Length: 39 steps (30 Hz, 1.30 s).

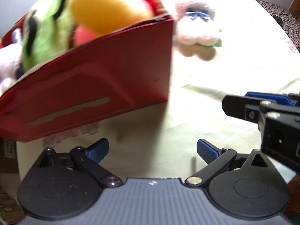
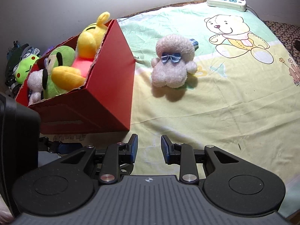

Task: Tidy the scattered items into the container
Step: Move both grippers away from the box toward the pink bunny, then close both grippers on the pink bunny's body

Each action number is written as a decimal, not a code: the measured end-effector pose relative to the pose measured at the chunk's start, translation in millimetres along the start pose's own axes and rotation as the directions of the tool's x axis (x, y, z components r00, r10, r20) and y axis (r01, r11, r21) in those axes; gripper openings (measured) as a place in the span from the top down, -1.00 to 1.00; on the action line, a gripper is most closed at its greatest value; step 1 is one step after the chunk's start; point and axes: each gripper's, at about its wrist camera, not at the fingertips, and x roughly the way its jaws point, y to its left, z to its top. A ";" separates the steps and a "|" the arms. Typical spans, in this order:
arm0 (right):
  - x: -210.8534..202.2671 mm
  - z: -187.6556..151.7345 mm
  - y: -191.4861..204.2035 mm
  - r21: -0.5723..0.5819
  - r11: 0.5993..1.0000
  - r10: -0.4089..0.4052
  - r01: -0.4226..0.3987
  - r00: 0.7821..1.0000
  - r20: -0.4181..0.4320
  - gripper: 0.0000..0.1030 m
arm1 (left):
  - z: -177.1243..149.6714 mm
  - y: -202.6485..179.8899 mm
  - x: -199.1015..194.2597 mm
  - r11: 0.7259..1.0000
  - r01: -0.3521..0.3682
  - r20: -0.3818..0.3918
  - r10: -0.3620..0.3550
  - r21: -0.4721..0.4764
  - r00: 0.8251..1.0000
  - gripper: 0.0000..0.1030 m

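Note:
A red cardboard box [image 2: 105,86] stands on the bed at the left, also in the left wrist view [image 1: 90,93]. It holds a green plush [image 2: 60,58], a yellow plush [image 2: 91,37] and a small white plush [image 2: 35,82]. A pale pink plush with a blue bow [image 2: 172,63] lies on the sheet right of the box, also in the left wrist view [image 1: 196,28]. My left gripper [image 1: 152,149] is open and empty in front of the box. My right gripper [image 2: 149,146] is open and empty, well short of the pink plush; it shows in the left wrist view [image 1: 243,103].
A cartoon bear sheet [image 2: 234,97] covers the bed. A white power strip [image 2: 226,1] lies at the far edge. A green frog plush [image 2: 24,67] and dark clutter sit behind the box at the left wall.

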 end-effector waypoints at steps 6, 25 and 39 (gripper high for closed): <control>-2.6 11.6 -32.2 0.000 1.000 -0.007 0.007 1.000 -0.021 0.42 | 11.2 -30.5 3.3 1.000 0.016 -0.017 -0.016 0.001 1.000 -0.94; 3.1 67.6 -97.1 -0.012 0.999 0.047 -0.047 0.999 -0.002 0.42 | 63.8 -87.1 14.4 0.999 0.028 0.132 -0.023 -0.035 0.991 -0.97; 32.3 107.2 -119.7 0.039 0.995 0.096 -0.094 0.995 -0.032 0.36 | 87.9 -103.2 31.7 1.000 0.025 0.166 -0.024 -0.007 0.986 -0.95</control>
